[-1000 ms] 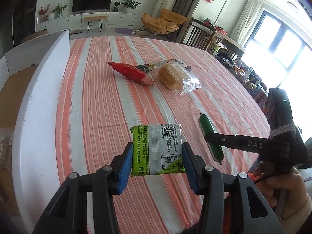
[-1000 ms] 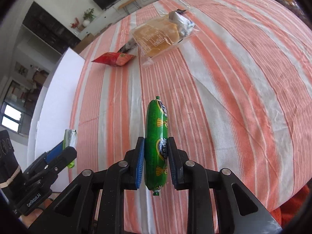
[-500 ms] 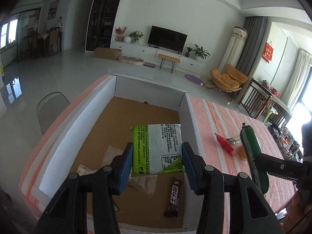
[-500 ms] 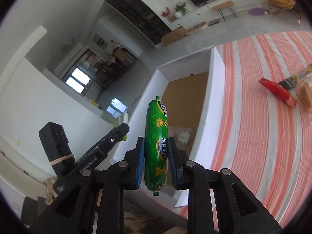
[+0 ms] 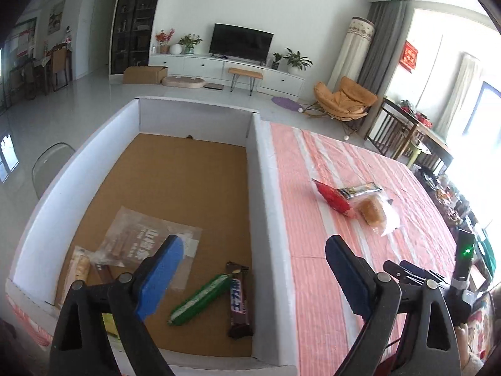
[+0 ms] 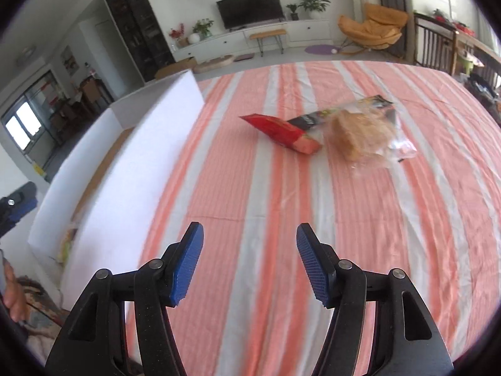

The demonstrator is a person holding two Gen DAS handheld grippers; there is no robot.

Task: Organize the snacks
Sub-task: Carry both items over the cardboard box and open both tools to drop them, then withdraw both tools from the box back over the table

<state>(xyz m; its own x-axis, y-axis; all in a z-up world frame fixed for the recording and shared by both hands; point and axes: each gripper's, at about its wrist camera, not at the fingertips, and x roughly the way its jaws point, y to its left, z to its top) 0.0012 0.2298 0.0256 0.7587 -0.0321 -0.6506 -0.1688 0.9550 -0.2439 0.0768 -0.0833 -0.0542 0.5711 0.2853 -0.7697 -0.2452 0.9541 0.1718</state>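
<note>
My left gripper (image 5: 250, 274) is open and empty above the near end of the white-walled cardboard box (image 5: 266, 203). In the box lie the green sausage (image 5: 198, 299), a brown chocolate bar (image 5: 238, 300), a clear snack bag (image 5: 147, 241), a bread stick (image 5: 80, 264) and the green packet (image 5: 109, 329), mostly hidden behind my left finger. My right gripper (image 6: 249, 261) is open and empty over the striped tablecloth (image 6: 375, 219). On the cloth lie a red packet (image 6: 281, 133), a black-yellow packet (image 6: 313, 117) and a bagged bun (image 6: 366, 136).
The box wall (image 6: 125, 188) stands left of my right gripper. The other gripper (image 5: 438, 282) shows at the right of the left wrist view. Chairs and a cluttered side table stand beyond the table's far right.
Both grippers have opened. The green packet and the green sausage have dropped into the box. My right gripper has swung back from the box to over the tablecloth.
</note>
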